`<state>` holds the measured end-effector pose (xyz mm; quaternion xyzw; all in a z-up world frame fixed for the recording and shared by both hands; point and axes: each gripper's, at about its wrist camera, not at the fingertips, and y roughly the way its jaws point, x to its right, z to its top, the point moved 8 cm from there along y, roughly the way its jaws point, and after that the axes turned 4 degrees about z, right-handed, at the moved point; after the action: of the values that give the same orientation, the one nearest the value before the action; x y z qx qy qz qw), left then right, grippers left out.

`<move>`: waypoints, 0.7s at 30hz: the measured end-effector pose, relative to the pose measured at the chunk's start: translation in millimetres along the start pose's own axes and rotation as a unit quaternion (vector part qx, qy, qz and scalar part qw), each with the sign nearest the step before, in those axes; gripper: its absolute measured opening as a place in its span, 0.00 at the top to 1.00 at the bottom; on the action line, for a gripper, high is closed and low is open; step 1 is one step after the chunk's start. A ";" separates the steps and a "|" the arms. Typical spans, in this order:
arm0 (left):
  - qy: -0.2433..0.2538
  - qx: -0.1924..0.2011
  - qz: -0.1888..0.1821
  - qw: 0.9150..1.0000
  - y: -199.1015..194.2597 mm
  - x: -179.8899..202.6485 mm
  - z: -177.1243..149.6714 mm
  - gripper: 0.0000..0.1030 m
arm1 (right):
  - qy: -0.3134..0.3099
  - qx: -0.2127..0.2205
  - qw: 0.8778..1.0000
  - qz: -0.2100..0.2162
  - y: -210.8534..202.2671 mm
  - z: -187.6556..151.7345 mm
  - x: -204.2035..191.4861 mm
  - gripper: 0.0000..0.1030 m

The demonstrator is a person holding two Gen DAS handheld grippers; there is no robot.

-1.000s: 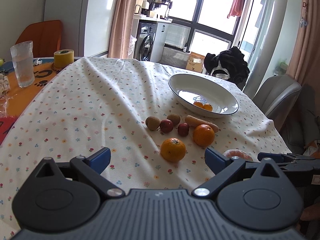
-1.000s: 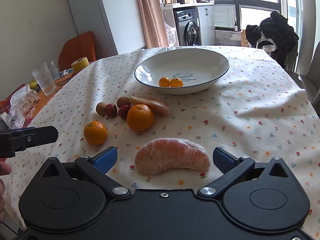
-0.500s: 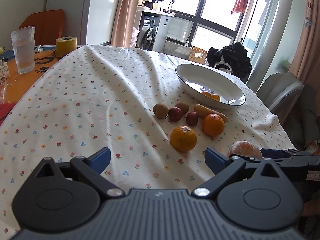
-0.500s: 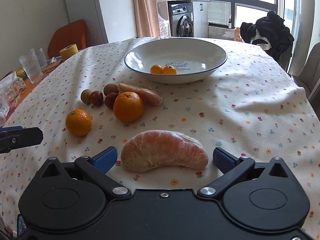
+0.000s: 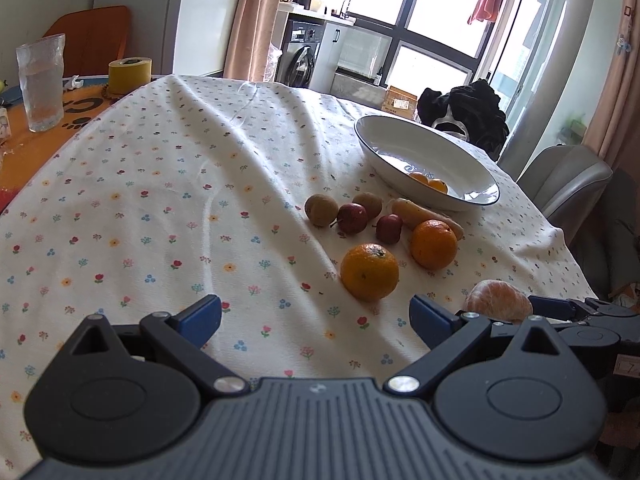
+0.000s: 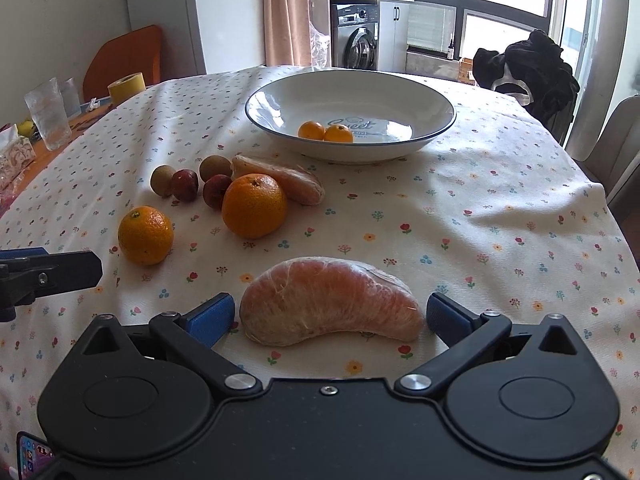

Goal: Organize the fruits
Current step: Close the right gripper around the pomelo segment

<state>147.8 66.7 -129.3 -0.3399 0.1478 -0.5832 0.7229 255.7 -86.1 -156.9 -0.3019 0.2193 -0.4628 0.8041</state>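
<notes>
The peeled pomelo segment [image 6: 332, 300] lies on the flowered cloth of the counter [image 6: 500, 200], dead ahead at 12 o'clock of the right hand-held gripper [image 6: 331, 314] and right between its two blue pads. Its long axis runs crosswise, from 9 to 3 o'clock, so the spread fingers face its two tips rather than its flanks. Neither pad appears to touch it — a sliver of cloth shows at each end. That hand-held gripper is released, jaws wide, grasping nothing.

In the left wrist view the same segment [image 5: 498, 300] sits at about 2 o'clock, outside the left hand-held gripper [image 5: 316, 318], which is likewise released and empty over bare cloth. The right one is plainly the nearer, and I judge the segment to be its job; closing along the length may squash the tapered tips, so a turn of the wrist could help.

Farther out, the white bowl [image 6: 440, 120] stands at 12 o'clock beyond the segment, with two small oranges [image 6: 326, 132] already in it. At about 11 o'clock lie a large orange [image 6: 254, 206], a second peeled segment [image 6: 288, 178] behind it and a cluster of small brown and red fruits [image 6: 184, 182] — and a lone orange [image 6: 145, 235] at 10 o'clock.
</notes>
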 end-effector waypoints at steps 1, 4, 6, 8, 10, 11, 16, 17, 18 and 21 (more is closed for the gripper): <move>-0.001 -0.001 -0.001 1.000 0.5 -0.7 -0.6 0.04 | 0.002 0.000 1.000 -0.004 0.4 0.1 0.6 0.00; -0.005 -0.002 -0.003 1.000 1.5 -2.1 -1.6 0.04 | 0.002 0.003 1.000 -0.009 0.9 -0.4 0.6 0.00; -0.006 -0.002 -0.004 1.000 1.3 -2.5 -1.8 0.04 | -0.001 0.006 1.000 -0.007 1.5 0.0 -0.2 0.00; -0.005 -0.001 -0.005 1.000 0.4 -2.5 -1.8 0.04 | -0.011 0.011 1.000 -0.005 1.4 -0.2 -2.6 0.02; -0.005 0.001 -0.006 1.000 0.0 -1.8 -1.4 0.04 | -0.018 0.015 1.000 -0.004 -0.1 -0.5 -4.0 0.07; -0.005 0.001 -0.006 1.000 0.0 -1.7 -1.3 0.04 | -0.020 0.018 1.000 -0.004 -0.9 -0.2 -3.6 0.09; -0.007 0.001 -0.006 1.000 1.3 -0.3 -0.1 0.04 | -0.024 0.019 0.999 0.011 -3.2 1.4 -0.8 0.13; -0.006 0.001 -0.006 1.000 1.6 0.6 0.1 0.04 | -0.023 0.020 0.999 0.014 -4.0 1.1 -0.5 0.13; -0.005 0.001 -0.005 1.000 2.2 1.8 0.4 0.04 | -0.021 0.022 0.999 0.018 -4.7 1.2 0.1 0.13; -0.002 0.001 -0.005 1.000 3.9 5.3 1.3 0.04 | -0.016 0.026 0.999 0.026 -6.7 1.6 3.0 0.13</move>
<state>152.9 62.4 -129.9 -0.3409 0.1443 -0.5861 0.7208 254.1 -90.9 -151.3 -0.2826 0.2021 -0.4422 0.8269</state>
